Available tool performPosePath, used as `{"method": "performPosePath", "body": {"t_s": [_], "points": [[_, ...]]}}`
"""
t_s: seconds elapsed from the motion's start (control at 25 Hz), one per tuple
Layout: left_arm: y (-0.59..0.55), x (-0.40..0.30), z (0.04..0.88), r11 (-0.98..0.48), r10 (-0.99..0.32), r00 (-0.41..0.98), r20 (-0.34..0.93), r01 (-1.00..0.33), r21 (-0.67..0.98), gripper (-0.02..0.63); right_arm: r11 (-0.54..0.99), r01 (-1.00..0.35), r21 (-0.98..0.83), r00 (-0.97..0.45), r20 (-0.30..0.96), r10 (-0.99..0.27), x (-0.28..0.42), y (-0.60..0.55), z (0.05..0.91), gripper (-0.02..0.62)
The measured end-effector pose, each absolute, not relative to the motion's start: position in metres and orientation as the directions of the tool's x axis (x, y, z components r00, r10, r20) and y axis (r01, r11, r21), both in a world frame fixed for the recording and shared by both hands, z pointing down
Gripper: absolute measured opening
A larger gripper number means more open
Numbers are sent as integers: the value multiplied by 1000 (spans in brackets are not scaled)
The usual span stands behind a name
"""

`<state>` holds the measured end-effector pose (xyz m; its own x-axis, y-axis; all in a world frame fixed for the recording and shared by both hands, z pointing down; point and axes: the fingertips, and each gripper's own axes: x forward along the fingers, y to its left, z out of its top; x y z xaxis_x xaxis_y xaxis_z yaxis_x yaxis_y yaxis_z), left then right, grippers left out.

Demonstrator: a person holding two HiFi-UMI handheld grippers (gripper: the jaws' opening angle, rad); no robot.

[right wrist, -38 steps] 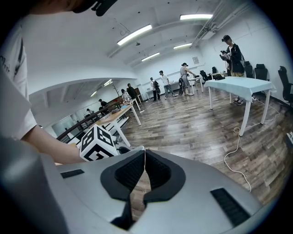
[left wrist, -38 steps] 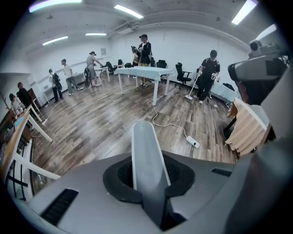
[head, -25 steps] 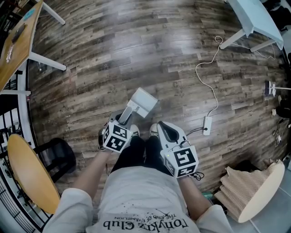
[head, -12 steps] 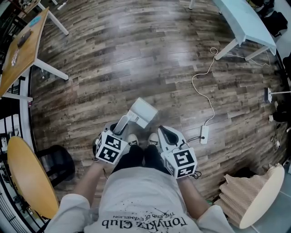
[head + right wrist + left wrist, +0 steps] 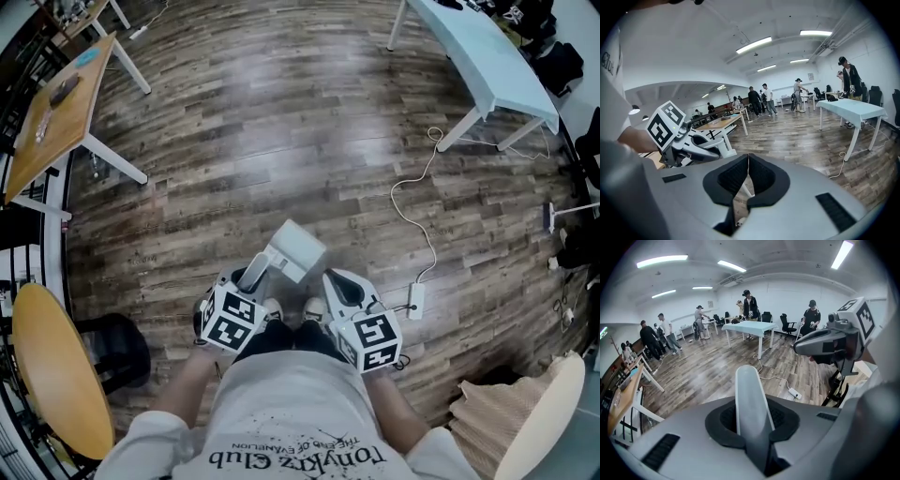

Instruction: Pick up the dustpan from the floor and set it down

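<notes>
One dustpan (image 5: 295, 249) is held off the floor (image 5: 234, 141), its handle pinched by the left tongs (image 5: 253, 277) — the right tongs (image 5: 335, 284) are pressed together. It could be dropped if the handle slips.

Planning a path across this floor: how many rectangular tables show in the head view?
2: a wooden table at upper left and a pale blue table at upper right. More may be hidden.

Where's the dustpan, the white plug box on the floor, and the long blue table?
dustpan (image 5: 298, 249), head view, on its white scoop.
plug box (image 5: 416, 301), head view, on its middle.
blue table (image 5: 487, 54), head view, on its bare top.
</notes>
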<state>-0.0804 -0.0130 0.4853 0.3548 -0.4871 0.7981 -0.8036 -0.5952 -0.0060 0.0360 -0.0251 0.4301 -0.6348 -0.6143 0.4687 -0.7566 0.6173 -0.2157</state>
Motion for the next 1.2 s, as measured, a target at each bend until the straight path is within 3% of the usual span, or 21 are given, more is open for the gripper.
{"method": "performPosePath", "body": {"t_s": [1.2], "points": [[20,-99,455,-575,-508,351,787,-818,-6,78,657,-720,-224,-675,447,-587,5,-3,417,26]]}}
